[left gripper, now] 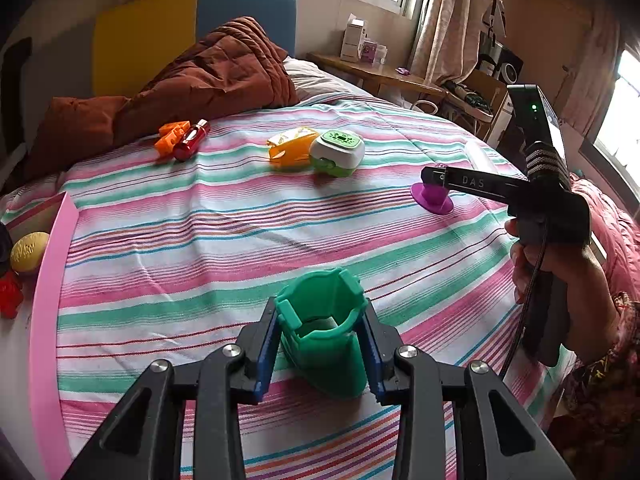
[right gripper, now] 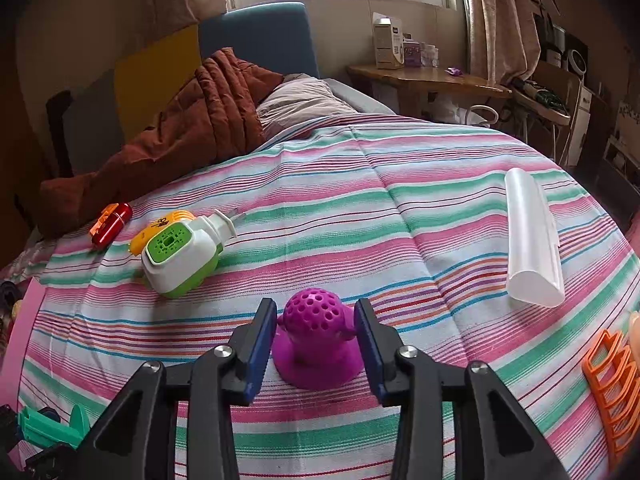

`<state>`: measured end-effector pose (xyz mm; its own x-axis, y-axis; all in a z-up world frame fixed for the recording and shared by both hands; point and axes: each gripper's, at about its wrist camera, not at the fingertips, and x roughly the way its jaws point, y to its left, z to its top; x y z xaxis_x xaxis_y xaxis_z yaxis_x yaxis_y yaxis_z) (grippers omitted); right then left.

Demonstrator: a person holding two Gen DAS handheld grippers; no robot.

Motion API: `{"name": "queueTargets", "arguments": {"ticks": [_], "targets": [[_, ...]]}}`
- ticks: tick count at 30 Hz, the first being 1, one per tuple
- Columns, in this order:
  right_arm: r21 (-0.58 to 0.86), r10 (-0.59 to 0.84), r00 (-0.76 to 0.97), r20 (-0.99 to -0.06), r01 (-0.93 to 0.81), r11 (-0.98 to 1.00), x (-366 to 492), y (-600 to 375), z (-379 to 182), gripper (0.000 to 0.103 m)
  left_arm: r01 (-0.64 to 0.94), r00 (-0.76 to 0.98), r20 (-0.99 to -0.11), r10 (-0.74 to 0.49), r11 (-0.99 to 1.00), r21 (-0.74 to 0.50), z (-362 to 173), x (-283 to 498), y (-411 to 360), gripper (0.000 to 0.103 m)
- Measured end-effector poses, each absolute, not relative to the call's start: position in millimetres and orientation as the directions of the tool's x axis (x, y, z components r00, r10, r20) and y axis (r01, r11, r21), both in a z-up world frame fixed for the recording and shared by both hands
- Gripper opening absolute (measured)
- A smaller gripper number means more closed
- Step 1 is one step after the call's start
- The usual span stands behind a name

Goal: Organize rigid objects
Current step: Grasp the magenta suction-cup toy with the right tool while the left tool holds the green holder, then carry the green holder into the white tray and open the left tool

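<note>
My left gripper (left gripper: 322,312) is shut on a green open-topped plastic holder (left gripper: 324,344), which stands upright on the striped bedspread (left gripper: 200,240). That holder also shows at the lower left of the right wrist view (right gripper: 48,426). My right gripper (right gripper: 316,308) straddles a purple perforated toy (right gripper: 316,344) with a flared base that rests on the bed. Both blue pads (right gripper: 264,332) lie against the toy's sides. In the left wrist view the right gripper (left gripper: 434,176) reaches over the purple toy (left gripper: 432,198), held by a person's hand (left gripper: 560,272).
A green-and-white plug-in device (right gripper: 180,256) and a yellow toy (right gripper: 156,228) lie left of centre. A red cylinder (left gripper: 192,140) and an orange piece (left gripper: 172,138) lie farther left. A white long case (right gripper: 532,240) and an orange rack (right gripper: 612,384) are at right. A pink-edged bin (left gripper: 52,280) holds a yellow ball (left gripper: 28,250).
</note>
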<state>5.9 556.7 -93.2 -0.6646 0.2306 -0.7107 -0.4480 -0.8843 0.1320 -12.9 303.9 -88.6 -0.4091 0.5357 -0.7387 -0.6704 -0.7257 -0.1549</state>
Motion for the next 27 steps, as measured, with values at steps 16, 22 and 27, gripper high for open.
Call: {"name": "queueTargets", "arguments": {"ticks": [16,22,27], "targets": [[0.146,0.233,-0.693,-0.682,-0.441,-0.886,35.5,514.8,-85.6,0.03,-0.65,-0.422,-0.698,0.578,-0.73,-0.211,-66.0,-6.1,277.9,0.037],[0.173,0.193,-0.71,-0.677,-0.408,-0.896,47.1,487.0,-85.3,0.03,-0.631,-0.444,-0.67,0.594,-0.739,-0.237,-50.8,-6.9,256.0,0.037],[0.194,0.162,-0.719,-0.676,-0.385,-0.902,55.8,464.6,-85.1,0.03,-0.609,-0.463,-0.654,0.599,-0.751,-0.257,-40.4,-7.2,233.3,0.037]]}}
